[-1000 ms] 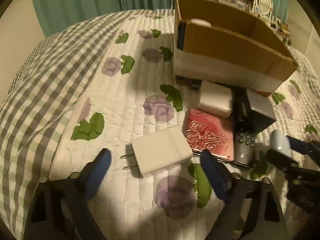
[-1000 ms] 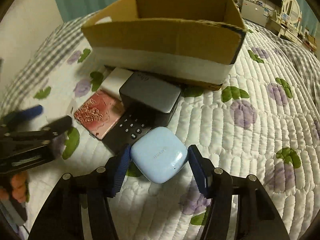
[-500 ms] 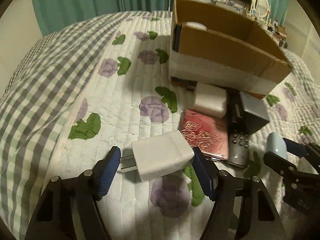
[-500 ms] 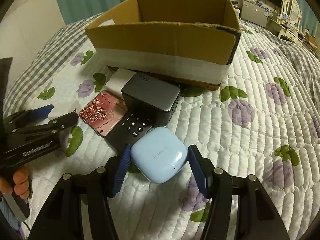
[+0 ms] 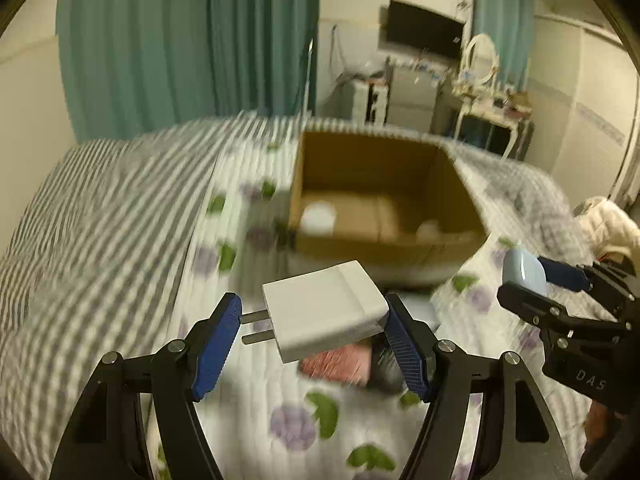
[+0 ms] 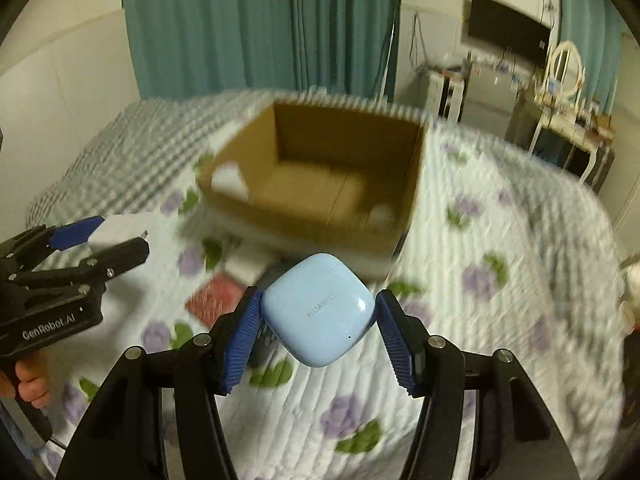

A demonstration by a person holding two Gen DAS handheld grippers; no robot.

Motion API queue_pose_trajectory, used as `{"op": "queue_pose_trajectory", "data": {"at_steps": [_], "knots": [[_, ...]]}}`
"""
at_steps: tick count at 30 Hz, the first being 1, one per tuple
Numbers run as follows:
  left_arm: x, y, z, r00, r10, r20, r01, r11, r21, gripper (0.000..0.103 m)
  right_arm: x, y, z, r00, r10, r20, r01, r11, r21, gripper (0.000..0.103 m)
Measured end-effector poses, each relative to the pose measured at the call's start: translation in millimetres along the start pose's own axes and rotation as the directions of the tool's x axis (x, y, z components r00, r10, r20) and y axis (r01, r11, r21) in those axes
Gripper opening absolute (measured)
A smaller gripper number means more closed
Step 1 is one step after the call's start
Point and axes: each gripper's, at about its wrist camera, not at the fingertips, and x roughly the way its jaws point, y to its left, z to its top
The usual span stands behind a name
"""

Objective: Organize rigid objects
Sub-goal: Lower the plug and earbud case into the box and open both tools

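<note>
My left gripper (image 5: pixel 316 338) is shut on a white plug charger (image 5: pixel 326 310) and holds it in the air above the bed, prongs pointing left. My right gripper (image 6: pixel 318 332) is shut on a light blue earbud case (image 6: pixel 320 316), also lifted. An open cardboard box (image 5: pixel 380 196) stands on the quilt ahead of both; it also shows in the right wrist view (image 6: pixel 320 184), with white items inside. The right gripper with the blue case (image 5: pixel 522 270) shows at the right of the left wrist view. The left gripper with the charger (image 6: pixel 116 232) shows at the left of the right wrist view.
On the floral quilt (image 6: pixel 500 300) below lie a red patterned case (image 6: pixel 212 298), a white block (image 6: pixel 246 266) and dark items, blurred. Teal curtains (image 5: pixel 192 40), a dresser with a mirror (image 5: pixel 484 80) and a wall television (image 5: pixel 424 34) are behind the bed.
Both grippers have risen off the quilt with their objects, the charger and the earbud case. The view now looks down into the box. The scene is motion blurred.
</note>
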Motion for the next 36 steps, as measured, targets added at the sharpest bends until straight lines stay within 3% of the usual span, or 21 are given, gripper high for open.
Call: {"op": "queue_pose_trajectory", "data": {"at_steps": [8, 16, 21, 28, 31, 36], "knots": [[3.8, -20.0, 69.7, 0.994, -0.040, 0.104, 0.037, 0.999, 0.035, 0.073, -27.3, -16.6, 80.3, 0.987, -0.036, 0.154, 0.039, 0.999, -0.019, 0.058], [51.9, -30.4, 117.0, 0.991, -0.031, 0.129, 0.024, 0.998, 0.055, 0.073, -2.6, -34.0, 129.0, 0.978, -0.052, 0.203, 0.057, 0.998, -0.019, 0.058], [96.8, -36.2, 121.2, 0.996, -0.031, 0.082, 0.026, 0.998, 0.065, 0.073, 33.5, -40.6, 140.9, 0.983, -0.056, 0.177, 0.062, 0.998, -0.028, 0.058], [149.3, -40.5, 103.8, 1.000, -0.020, 0.015, 0.018, 0.997, 0.080, 0.073, 76.9, -45.9, 132.7, 0.991, -0.045, 0.129, 0.050, 0.998, -0.042, 0.058], [161.8, -42.0, 98.5, 1.000, -0.015, -0.012, 0.016, 0.997, 0.079, 0.075, 88.0, -50.5, 127.8, 0.993, -0.038, 0.116, 0.042, 0.999, -0.035, 0.058], [153.6, -41.1, 101.3, 0.999, -0.020, 0.030, 0.018, 0.997, 0.069, 0.083, 92.9, -57.6, 125.5, 0.993, -0.039, 0.113, 0.042, 0.999, -0.032, 0.058]]}}
